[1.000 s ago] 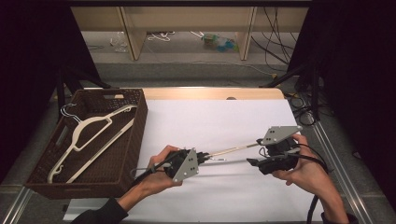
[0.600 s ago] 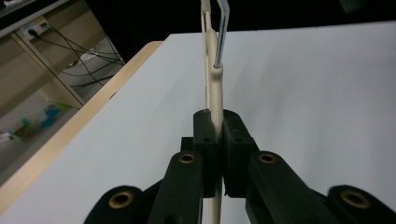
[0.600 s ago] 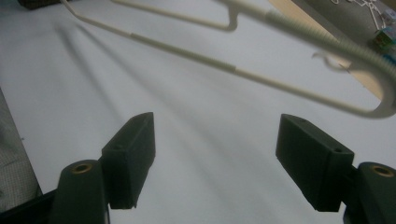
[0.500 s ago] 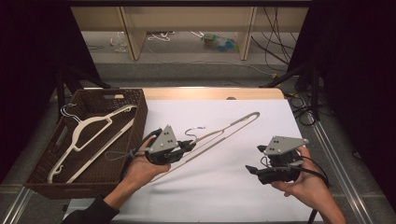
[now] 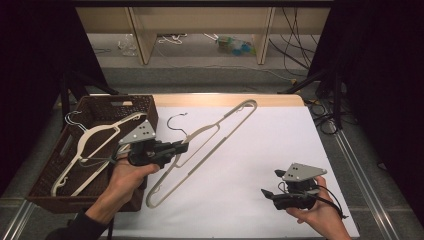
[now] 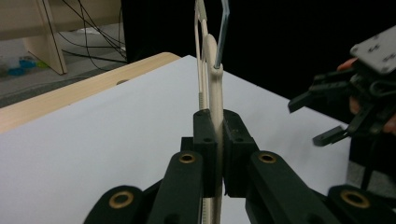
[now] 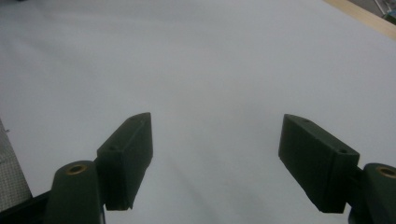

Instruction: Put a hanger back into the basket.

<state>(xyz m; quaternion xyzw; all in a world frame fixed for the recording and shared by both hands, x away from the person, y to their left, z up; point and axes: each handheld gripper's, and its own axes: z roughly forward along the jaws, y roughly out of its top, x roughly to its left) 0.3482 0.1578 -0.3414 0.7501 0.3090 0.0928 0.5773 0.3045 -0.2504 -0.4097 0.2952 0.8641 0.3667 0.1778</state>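
Note:
A beige wooden hanger with a dark metal hook hangs tilted above the white table, one end toward the far edge. My left gripper is shut on the hanger near its neck; in the left gripper view the jaws pinch the hanger's wood just below the hook. My right gripper sits low at the table's front right, apart from the hanger. Its jaws have just been opening a little, and in the right gripper view the gripper stands open over bare white surface. It also shows as the right gripper in the left gripper view.
A dark woven basket stands at the table's left edge and holds white hangers. The white sheet covers the table, with a wooden strip along its far edge. Shelving and cables lie beyond.
My left gripper has carried the hanger left and upward, toward the basket. My right gripper has left the hanger's far end and dropped toward the front right of the table.

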